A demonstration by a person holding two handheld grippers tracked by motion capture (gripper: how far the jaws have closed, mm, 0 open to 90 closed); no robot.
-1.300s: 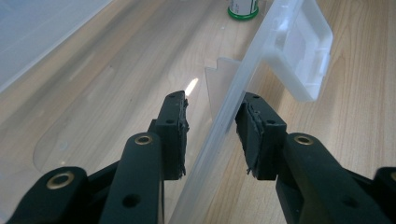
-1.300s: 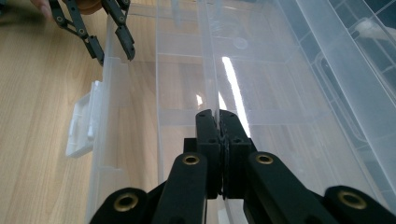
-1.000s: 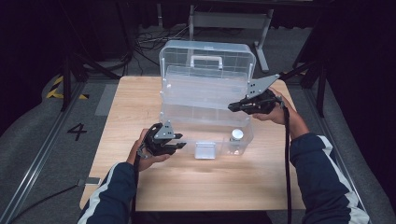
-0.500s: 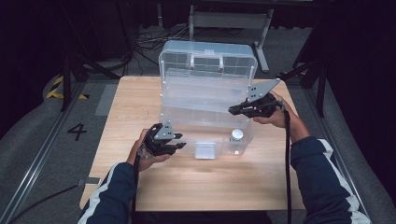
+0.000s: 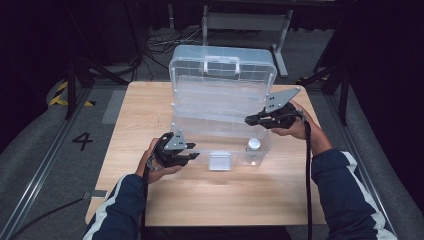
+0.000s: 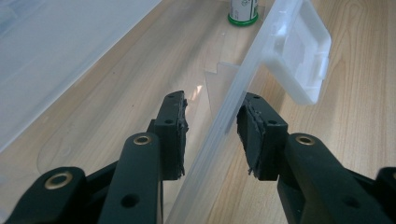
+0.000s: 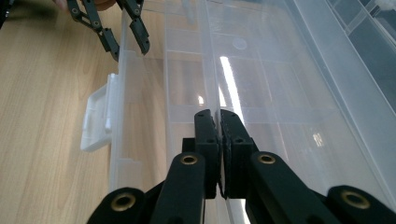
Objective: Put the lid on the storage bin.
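Note:
A clear plastic organiser box stands on the wooden table with its lid raised at the back. My left gripper straddles the box's front wall. Its jaws are apart and the left pad is clear of the wall. My right gripper is at the box's right side, shut on the thin edge of a clear inner tray. A small white-capped bottle with a green base stands inside the box, near its front right corner.
The box's white front latch hangs over the front wall, just right of my left gripper. Bare table lies in front of the box. Dark floor, cables and a metal stand lie beyond the table's far edge.
The right gripper has tipped a little, so its grey plate stands more upright. The left hand and the box have stayed in place.

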